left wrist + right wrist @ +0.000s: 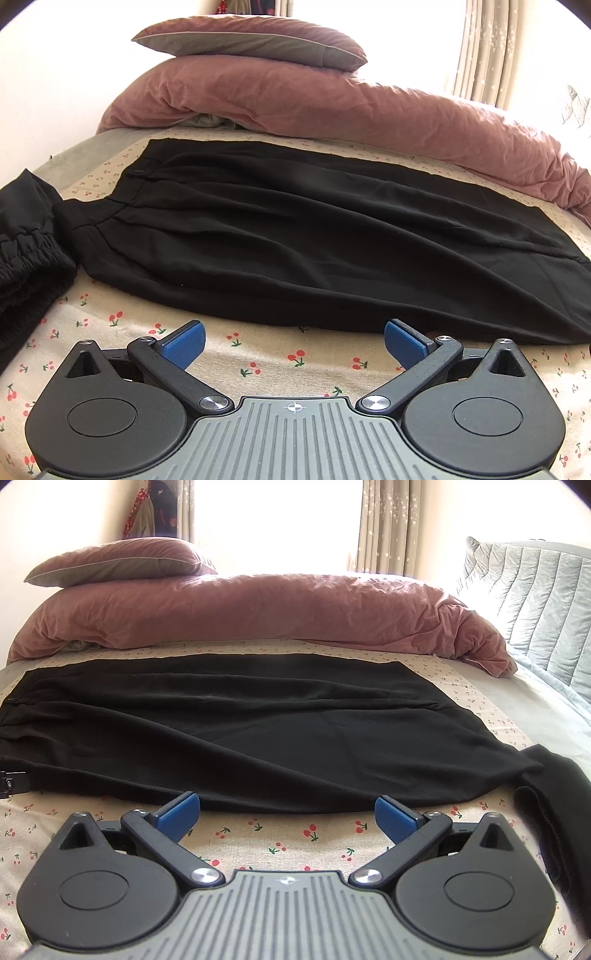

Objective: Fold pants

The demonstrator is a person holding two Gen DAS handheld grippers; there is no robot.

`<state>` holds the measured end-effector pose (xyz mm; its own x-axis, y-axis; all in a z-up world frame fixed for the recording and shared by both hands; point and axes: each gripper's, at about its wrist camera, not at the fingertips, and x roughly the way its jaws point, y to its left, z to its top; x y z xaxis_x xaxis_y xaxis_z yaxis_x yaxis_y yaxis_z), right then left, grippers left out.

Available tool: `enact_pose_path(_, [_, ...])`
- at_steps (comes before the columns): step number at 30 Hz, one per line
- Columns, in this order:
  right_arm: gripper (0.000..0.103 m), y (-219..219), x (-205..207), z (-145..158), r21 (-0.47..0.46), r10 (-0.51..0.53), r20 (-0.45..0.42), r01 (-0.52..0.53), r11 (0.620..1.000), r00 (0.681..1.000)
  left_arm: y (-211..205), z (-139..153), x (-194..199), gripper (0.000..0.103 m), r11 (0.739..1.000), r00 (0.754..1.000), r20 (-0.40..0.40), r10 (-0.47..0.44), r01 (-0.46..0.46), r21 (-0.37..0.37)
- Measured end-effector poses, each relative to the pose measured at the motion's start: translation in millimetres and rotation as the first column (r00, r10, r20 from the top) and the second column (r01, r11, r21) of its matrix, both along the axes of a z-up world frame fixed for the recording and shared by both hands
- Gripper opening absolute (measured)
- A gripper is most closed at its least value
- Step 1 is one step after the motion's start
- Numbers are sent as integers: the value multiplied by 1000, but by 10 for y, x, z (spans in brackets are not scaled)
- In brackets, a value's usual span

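Though spread flat, pants [295, 236] possibly cut off rightward.

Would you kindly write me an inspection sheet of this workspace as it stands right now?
Surface: bed sheet with cherry print, lying fairly smooth.
Job's things: black pants spread flat across the bed, waistband to the left, lightly wrinkled, not yet folded.
Clutter: another dark garment with elastic band at the left edge; dark cloth at the right edge.
Grippers: left gripper open, hovering before the near pants edge; right gripper open, fingertips close to the near edge, holding nothing.
Cables: nothing seen.
Surroundings: pink duvet bunched behind the pants, pillow on top, grey quilted headboard, curtains at a bright window.
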<state>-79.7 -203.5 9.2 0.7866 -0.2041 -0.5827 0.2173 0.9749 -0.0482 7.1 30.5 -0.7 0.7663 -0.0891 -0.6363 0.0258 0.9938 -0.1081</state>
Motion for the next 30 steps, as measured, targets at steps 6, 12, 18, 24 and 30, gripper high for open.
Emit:
enact_pose_path(6, [99,-166,62,-74,19,-39,-50,40,999,998,299,-13,143,103,992,997,-32,68,-71,-106])
enact_pose_path(12, [99,-413,130,-130,54,-98,-68,102,993,993,668,23,271,103,967,983,-62,173,-181,-180])
enact_pose_path(18, [99,-631,173,-159,110,-150,-84,158,981,985,938,96,379,102,947,971,-52,231,-237,-218])
enact_pose_path(24, [99,-932,252,-224,210,-212,-120,234,949,970,1145,82,629,91,923,956,-100,275,-292,-252])
enact_pose_path(30, [99,-1157,358,-319,281,-279,-174,320,905,944,1210,69,956,39,931,945,-115,307,-323,-169])
